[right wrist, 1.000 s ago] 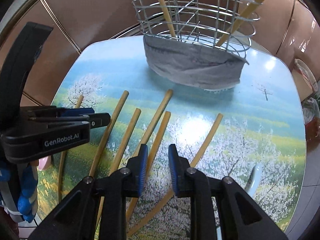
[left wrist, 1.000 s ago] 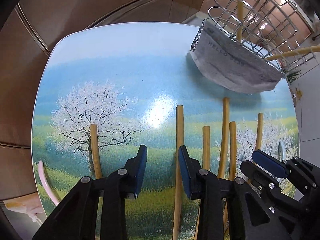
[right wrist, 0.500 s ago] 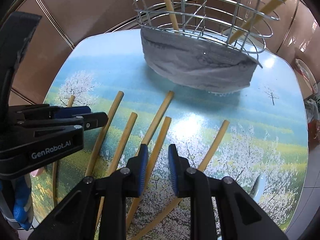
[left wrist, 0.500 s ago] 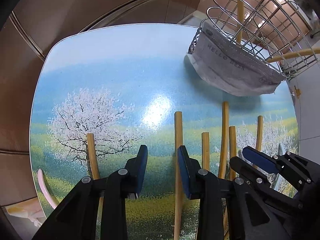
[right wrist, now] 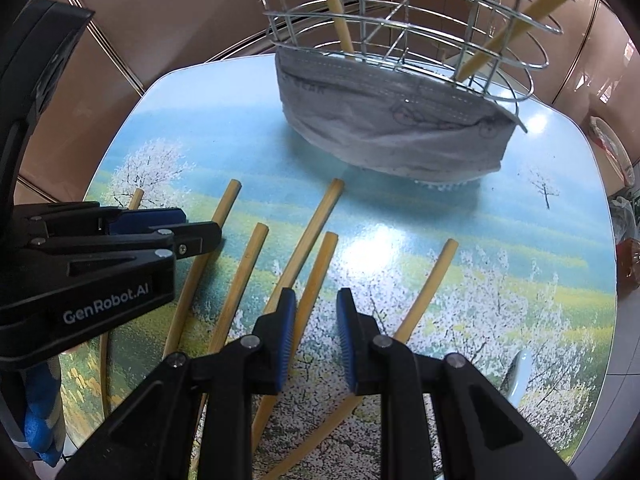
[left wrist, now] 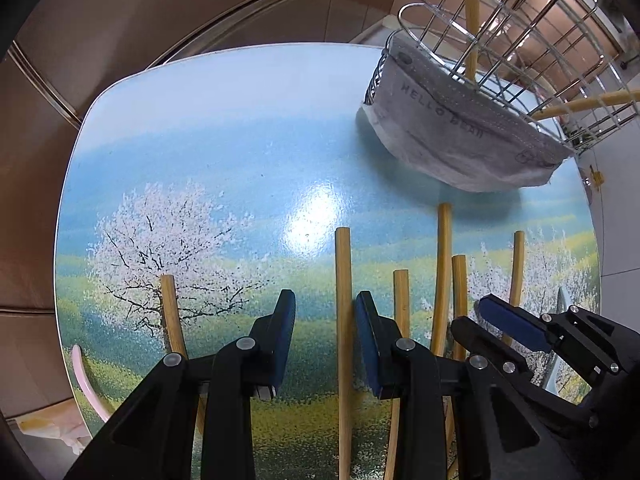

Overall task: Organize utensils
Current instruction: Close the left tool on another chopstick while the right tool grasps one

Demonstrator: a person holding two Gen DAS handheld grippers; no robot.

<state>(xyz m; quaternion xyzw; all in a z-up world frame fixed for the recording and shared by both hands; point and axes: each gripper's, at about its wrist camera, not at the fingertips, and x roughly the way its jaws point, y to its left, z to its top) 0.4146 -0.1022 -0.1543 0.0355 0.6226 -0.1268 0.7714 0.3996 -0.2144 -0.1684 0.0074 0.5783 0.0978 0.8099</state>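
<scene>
Several bamboo chopsticks lie side by side on the painted table (left wrist: pixel 224 128). My left gripper (left wrist: pixel 325 340) is open, low over the table, with one chopstick (left wrist: pixel 343 320) running between its jaws. My right gripper (right wrist: pixel 316 340) is open and empty, hovering over another chopstick (right wrist: pixel 316 280); it also shows in the left wrist view (left wrist: pixel 492 320). A wire utensil basket (right wrist: pixel 400 20) wrapped in a grey face mask (right wrist: pixel 392 120) stands at the far side and holds two chopsticks (right wrist: pixel 334 4).
A pink spoon handle (left wrist: pixel 86 384) lies at the table's left edge. A white spoon (right wrist: pixel 520 376) lies at the right near edge. Brown tiled walls surround the table. The left gripper's body (right wrist: pixel 100 264) fills the left of the right wrist view.
Both grippers have moved forward toward the basket. The left gripper has shifted so the chopstick lies between its jaws. Both stay open.
</scene>
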